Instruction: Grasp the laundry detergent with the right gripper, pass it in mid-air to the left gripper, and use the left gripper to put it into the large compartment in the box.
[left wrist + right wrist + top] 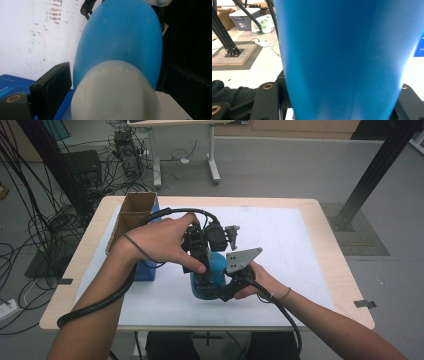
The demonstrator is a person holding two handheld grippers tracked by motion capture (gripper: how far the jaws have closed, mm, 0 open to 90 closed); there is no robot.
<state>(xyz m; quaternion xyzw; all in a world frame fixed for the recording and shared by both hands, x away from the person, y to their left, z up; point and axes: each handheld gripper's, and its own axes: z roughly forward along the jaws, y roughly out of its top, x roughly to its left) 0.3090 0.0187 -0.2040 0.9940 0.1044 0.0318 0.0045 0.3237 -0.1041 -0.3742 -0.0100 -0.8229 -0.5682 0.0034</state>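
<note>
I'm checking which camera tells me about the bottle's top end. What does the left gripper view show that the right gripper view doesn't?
Left gripper view: the bottle's white cap between the left gripper's black jaws, a blue box at the lower left, and the stained white table cover.
Right gripper view: the room floor with a black frame post, cables and a grey bin behind the bottle; the right gripper is shut on the body.
Both: the blue bottle close up, between black jaws.
</note>
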